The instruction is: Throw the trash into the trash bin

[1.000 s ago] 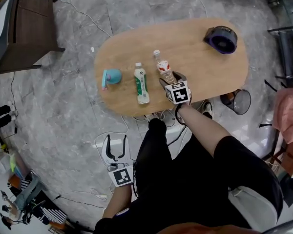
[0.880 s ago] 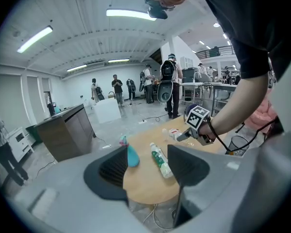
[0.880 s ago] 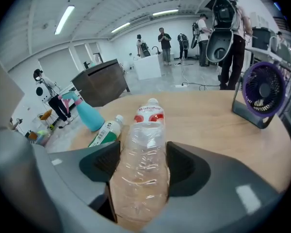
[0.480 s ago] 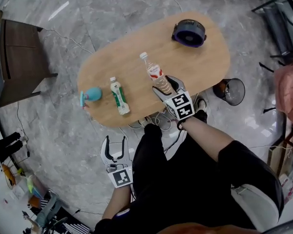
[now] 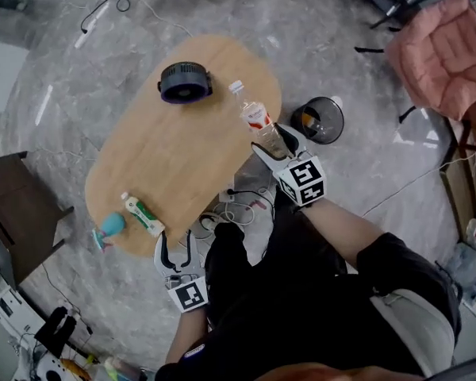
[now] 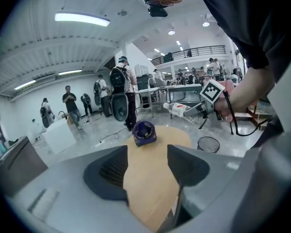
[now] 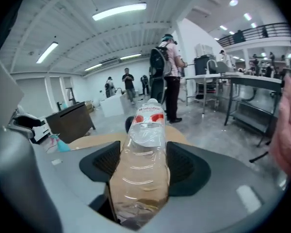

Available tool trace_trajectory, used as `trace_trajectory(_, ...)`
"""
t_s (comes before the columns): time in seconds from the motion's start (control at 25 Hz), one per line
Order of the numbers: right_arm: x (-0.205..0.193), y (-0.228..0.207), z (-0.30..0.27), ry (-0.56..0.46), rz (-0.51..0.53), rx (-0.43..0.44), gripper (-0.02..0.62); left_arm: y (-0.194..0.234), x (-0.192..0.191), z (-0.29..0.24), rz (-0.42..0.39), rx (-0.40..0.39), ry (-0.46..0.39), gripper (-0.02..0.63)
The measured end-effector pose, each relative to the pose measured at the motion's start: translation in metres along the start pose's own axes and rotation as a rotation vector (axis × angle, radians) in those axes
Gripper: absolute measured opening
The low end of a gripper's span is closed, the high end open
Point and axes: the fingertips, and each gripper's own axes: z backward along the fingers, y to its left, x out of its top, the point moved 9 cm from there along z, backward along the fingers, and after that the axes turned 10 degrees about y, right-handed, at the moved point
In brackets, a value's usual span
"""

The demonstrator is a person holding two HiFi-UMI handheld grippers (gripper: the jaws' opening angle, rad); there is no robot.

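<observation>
Water bottle [image 5: 260,125] is showing clear, glossy, ribbed plastic with a printed red-white label, and right gripper [image 7: 144,154] is pressing matt dark ribbed pads [image 7: 184,166] on it. Oval table [image 5: 166,165] is looking like smooth matt light wood; floor [image 5: 79,86] is reflecting lights like polished grey stone, and trash bin [image 5: 339,125] is reading as black mesh.

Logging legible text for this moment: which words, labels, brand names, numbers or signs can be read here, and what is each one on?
Clear bottle in the right gripper: red-and-white label with print, too blurred to read.
White bottle on the table: green label, too small to read.
Marker cubes: black-and-white square patterns only, no words.
Nothing else carries legible text.
</observation>
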Motion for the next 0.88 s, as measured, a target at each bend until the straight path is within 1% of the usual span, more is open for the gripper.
trace_trajectory(0.12,-0.018,-0.060,0.031,-0.011,-0.081,-0.104,0.327,-0.027,0.029,-0.027,-0.057,-0.066,-0.014,0.267)
trace_trajectory(0.2,-0.040,-0.094,0.048,0.002,-0.147,-0.168,0.327,-0.043,0.047,-0.043,-0.096,-0.112,-0.016,0.267)
trace_trajectory(0.36,-0.098,-0.161,0.075,0.064,-0.271,-0.279,0.327,-0.082,0.072,-0.068,-0.156,-0.182,-0.007,0.267)
trace_trajectory(0.56,-0.169,-0.236,0.093,0.172,-0.366,-0.403,0.327,-0.127,0.093,-0.096,-0.193,-0.247,0.013,0.267)
trace_trajectory(0.6,-0.182,-0.250,0.092,0.204,-0.392,-0.408,0.327,-0.134,0.098,-0.101,-0.194,-0.256,0.016,0.267)
trace_trajectory(0.64,-0.194,-0.262,0.087,0.241,-0.414,-0.396,0.327,-0.140,0.101,-0.107,-0.194,-0.262,0.019,0.267)
trace_trajectory(0.76,-0.226,-0.288,0.061,0.346,-0.443,-0.291,0.327,-0.156,0.109,-0.120,-0.205,-0.270,0.047,0.267)
trace_trajectory(0.84,-0.244,-0.305,0.044,0.389,-0.464,-0.219,0.327,-0.169,0.112,-0.128,-0.228,-0.277,0.064,0.267)
trace_trajectory(0.88,-0.254,-0.313,0.036,0.404,-0.491,-0.188,0.327,-0.175,0.113,-0.132,-0.233,-0.283,0.069,0.267)
